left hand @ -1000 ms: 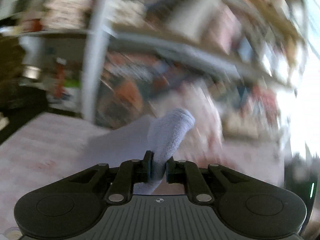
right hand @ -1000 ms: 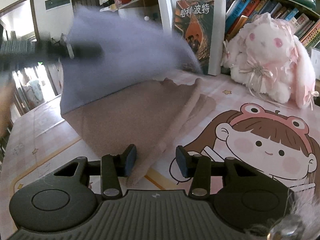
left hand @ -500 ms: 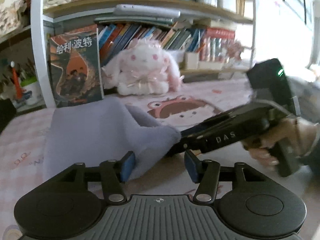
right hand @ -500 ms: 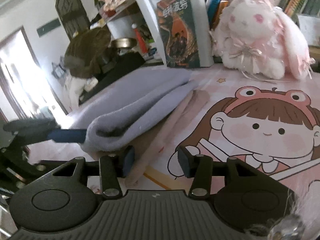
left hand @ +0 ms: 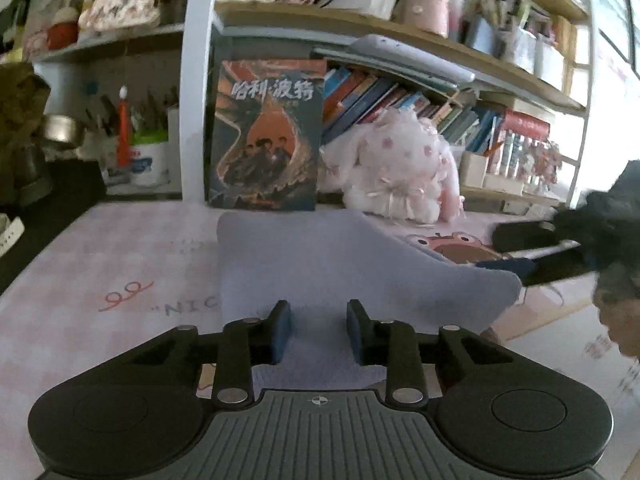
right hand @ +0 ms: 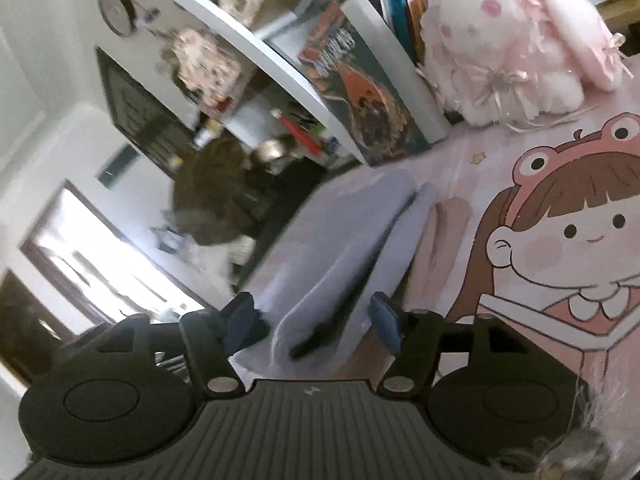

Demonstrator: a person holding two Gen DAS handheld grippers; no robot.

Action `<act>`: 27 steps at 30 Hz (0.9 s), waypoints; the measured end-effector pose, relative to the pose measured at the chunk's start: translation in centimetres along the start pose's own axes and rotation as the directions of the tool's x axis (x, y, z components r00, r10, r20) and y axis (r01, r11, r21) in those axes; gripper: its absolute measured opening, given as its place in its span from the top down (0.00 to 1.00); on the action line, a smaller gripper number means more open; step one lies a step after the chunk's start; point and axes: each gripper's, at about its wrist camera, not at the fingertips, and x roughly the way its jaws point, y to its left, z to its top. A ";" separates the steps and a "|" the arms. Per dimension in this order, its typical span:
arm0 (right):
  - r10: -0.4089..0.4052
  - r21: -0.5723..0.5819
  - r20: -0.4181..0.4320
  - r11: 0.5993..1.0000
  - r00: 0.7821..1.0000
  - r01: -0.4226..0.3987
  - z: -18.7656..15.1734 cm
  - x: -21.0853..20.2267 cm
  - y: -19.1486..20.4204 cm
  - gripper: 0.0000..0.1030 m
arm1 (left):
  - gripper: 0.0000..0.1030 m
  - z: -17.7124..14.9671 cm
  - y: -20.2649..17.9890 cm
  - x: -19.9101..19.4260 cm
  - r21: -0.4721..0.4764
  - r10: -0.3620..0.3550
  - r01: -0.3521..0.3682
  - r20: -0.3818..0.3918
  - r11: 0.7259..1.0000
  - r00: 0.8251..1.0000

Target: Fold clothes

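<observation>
Two hand-held grippers were at one lavender fleece garment (left hand: 340, 264), which lay folded over on the pink cartoon-print table cover (left hand: 104, 264), in front of the upright book (left hand: 266, 136) and the pink plush rabbit (left hand: 400, 168); left gripper (left hand: 319, 330) sat low at the near edge of the garment, cloth lying between its jaws, jaws closing but the blue pads (left hand: 282, 330) not seen to press the cloth, so not gripping; right gripper (right hand: 312, 320) was rolled to one side, its view tilted, jaws spread and opening; the folded end of the garment (right hand: 332, 256) lay between them, pads clear of the cloth on both sides; in the left wrist view the right gripper (left hand: 520, 266) showed at the garment's right corner, blurred; a beige piece of cloth (right hand: 444, 236) lay under the lavender one, just beside the cartoon girl print (right hand: 568, 232)
</observation>
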 end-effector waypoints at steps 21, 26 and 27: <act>-0.287 -0.319 0.005 0.907 0.958 0.274 -2.2 4.6 3.0 0.79 | 0.67 -0.4 0.0 -0.7 0.044 -0.037 0.038 -0.016 0.998 0.999; -0.329 -0.385 0.042 0.866 0.943 0.319 -2.4 3.0 4.1 0.56 | 0.49 0.6 3.3 -2.2 -0.118 -0.042 0.050 0.071 0.992 0.997; -0.325 -0.379 0.041 0.870 0.945 0.316 -2.4 2.9 4.1 0.52 | 0.45 0.8 4.3 -2.2 -0.162 -0.038 0.050 0.075 0.985 0.996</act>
